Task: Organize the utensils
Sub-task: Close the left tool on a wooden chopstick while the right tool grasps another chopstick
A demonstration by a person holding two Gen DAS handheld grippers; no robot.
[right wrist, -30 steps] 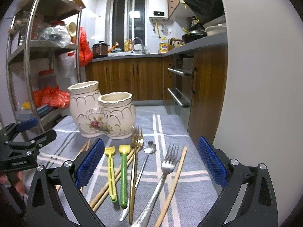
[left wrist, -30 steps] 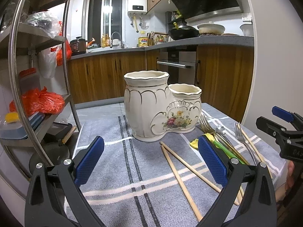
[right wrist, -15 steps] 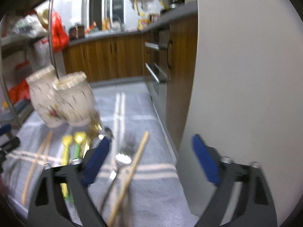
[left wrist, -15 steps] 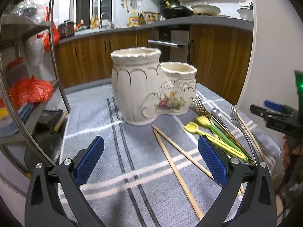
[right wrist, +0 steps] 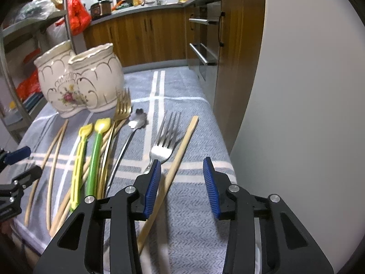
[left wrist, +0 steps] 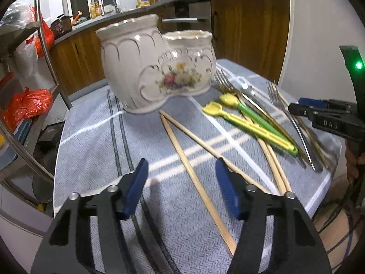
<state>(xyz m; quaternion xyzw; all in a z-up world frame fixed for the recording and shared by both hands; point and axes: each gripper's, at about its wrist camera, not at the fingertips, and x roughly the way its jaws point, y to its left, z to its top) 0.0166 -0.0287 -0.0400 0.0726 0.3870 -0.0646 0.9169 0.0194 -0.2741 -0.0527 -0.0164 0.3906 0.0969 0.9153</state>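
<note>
Both grippers, left (left wrist: 181, 186) and right (right wrist: 181, 186), have dropped lower, jaws apart and empty; the loose wooden chopstick (right wrist: 173, 169) may skid aside.

- We note brown wooden base cabinets (right wrist: 146, 36) under a grey countertop (right wrist: 159, 8) along the far wall.
- A built-in steel oven front (right wrist: 205, 43) sits in the right-hand cabinet run.
- A plain white wall (right wrist: 308, 80) fills the right side.
- A curved metal shelf rack (left wrist: 34, 73) at left carries red plastic bags (left wrist: 25, 105).
</note>
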